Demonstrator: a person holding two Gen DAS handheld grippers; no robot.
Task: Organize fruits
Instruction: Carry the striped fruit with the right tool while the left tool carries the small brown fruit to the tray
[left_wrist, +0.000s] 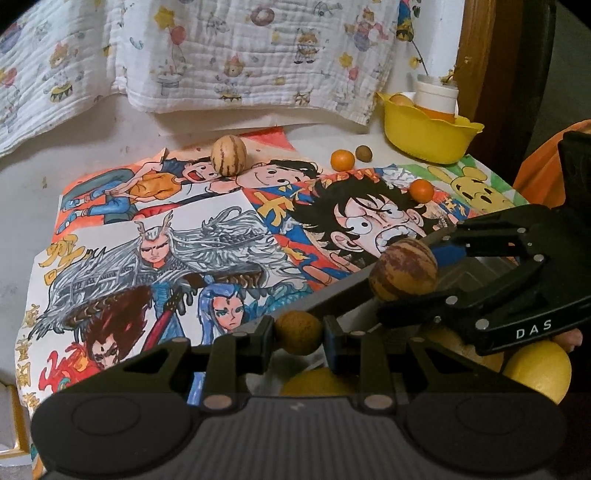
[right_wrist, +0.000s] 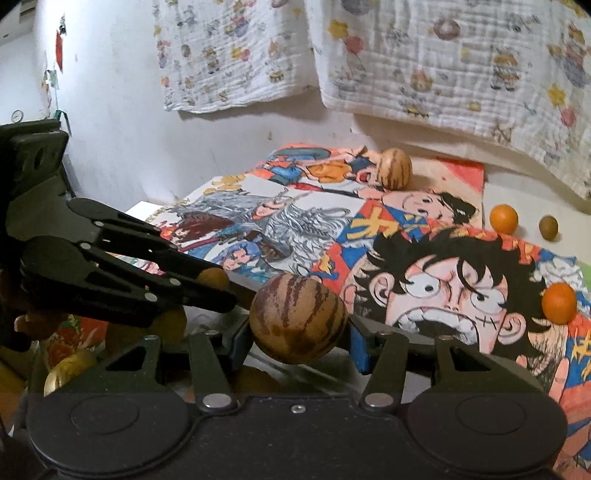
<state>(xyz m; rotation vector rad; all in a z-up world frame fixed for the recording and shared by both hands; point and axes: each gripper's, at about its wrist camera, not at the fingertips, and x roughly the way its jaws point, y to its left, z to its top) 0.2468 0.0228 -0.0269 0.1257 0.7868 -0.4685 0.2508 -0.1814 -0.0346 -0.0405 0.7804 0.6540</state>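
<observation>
Both grippers loaded up with fruit, hovering low at the near edge of the table

The left gripper has its fingers pinching a small round brown fruit, and the right gripper is clamped on a bigger striped brown fruit, the two sitting right next to each other over some yellow fruits down below. Out on the cartoon drawings covering the table there's another striped fruit standing at the far side, one small orange on the big shouting face, a second orange just off the paper with a little brown fruit beside it. Yellow bowl in the far right corner holds a white-lidded jar and something round. Printed cloth hangs behind.
</observation>
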